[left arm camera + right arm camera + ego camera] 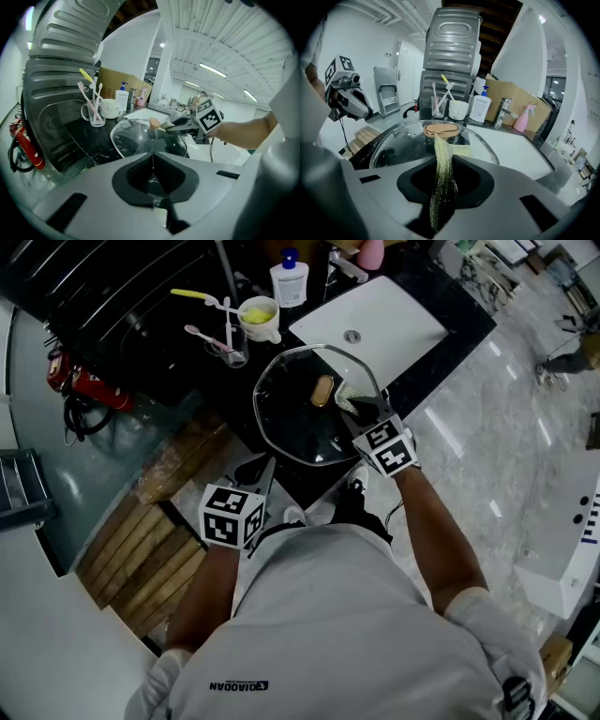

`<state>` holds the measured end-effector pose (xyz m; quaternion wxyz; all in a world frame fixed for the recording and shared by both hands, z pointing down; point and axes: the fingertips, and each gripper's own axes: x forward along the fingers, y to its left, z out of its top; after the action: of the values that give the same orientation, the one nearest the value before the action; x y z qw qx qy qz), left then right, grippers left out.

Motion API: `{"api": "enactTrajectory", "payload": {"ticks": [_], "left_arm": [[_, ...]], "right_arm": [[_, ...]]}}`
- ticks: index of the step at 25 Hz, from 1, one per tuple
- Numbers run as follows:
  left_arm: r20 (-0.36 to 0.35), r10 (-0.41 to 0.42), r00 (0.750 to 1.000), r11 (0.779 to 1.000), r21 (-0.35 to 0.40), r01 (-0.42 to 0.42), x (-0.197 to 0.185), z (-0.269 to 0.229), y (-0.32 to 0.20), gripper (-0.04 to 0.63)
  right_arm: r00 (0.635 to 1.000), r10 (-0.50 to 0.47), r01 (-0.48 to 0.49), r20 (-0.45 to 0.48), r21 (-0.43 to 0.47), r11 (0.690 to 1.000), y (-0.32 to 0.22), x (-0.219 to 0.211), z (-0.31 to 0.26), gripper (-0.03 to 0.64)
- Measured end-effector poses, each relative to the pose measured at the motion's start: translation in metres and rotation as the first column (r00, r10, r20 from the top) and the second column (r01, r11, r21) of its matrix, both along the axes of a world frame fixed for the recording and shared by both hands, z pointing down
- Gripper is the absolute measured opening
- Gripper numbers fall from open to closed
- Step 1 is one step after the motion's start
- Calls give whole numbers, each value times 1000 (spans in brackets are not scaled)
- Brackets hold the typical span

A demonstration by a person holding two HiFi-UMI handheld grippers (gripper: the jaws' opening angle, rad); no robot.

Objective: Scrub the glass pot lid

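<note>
Right gripper (445, 161): fingers clamped on a yellow-green scrub cloth (443, 183). Its free end lies past the fingertips on the glass lid (403, 140), touching the wooden knob (441, 129).

Left gripper (152, 157): fingers together, only a thin seam, nothing visible between them. The lid's near rim is hidden behind the fingertips, so I can't tell if there's contact.

Head view adds: the lid (300, 427) sits on the black counter beside the white sink (394, 324), left fingertips at its near edge.
</note>
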<state>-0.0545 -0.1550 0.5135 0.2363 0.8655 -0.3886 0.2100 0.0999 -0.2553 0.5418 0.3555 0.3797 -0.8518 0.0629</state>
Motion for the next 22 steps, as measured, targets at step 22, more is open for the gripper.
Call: {"api": "enactTrajectory", "payload": {"ticks": [22], "left_arm": [[-14,9,1000,1000,-3,-9,-13,4,25,18]], "right_arm": [[998,-30,31,-50,15,999,49,-49,0,100]]}}
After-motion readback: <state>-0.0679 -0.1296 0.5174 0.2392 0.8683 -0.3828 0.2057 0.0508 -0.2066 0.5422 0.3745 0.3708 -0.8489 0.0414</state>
